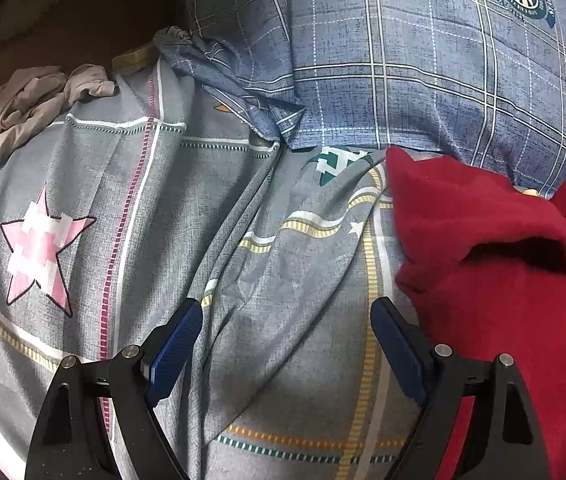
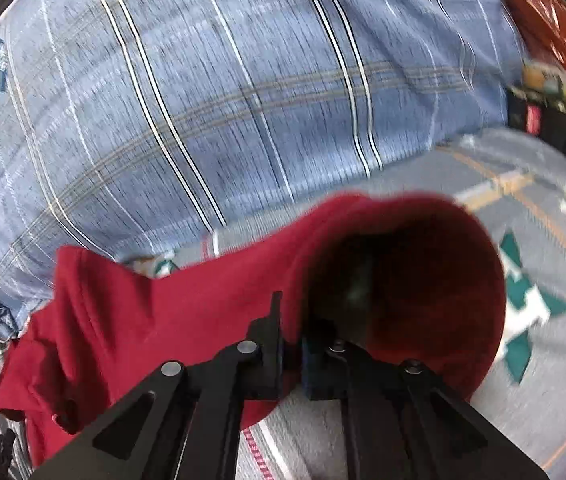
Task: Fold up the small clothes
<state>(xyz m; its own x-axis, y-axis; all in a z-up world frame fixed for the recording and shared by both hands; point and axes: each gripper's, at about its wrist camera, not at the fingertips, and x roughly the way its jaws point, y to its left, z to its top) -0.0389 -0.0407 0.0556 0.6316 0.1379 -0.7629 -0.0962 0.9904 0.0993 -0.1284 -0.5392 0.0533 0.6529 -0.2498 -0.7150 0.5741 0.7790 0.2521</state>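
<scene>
Red fleece garment [image 2: 187, 320] is on the bed sheet [image 1: 211, 240] by the plaid pillow [image 1: 423, 60] — soft, floppy, light. Right tongs [image 2: 293, 344] are pinched on its edge; left tongs [image 1: 287, 344] gape wide, empty. I'd grab a hem corner.

The garment [image 1: 503, 264] lies on the bed [image 1: 283, 280], right of the left tongs [image 1: 287, 344]; a pillow [image 1: 423, 60] sits behind it.

Left gripper [image 1: 287, 328] fingers spread wide beside the red garment [image 1: 503, 264]; right gripper [image 2: 293, 344] fingers clamped on its edge
</scene>
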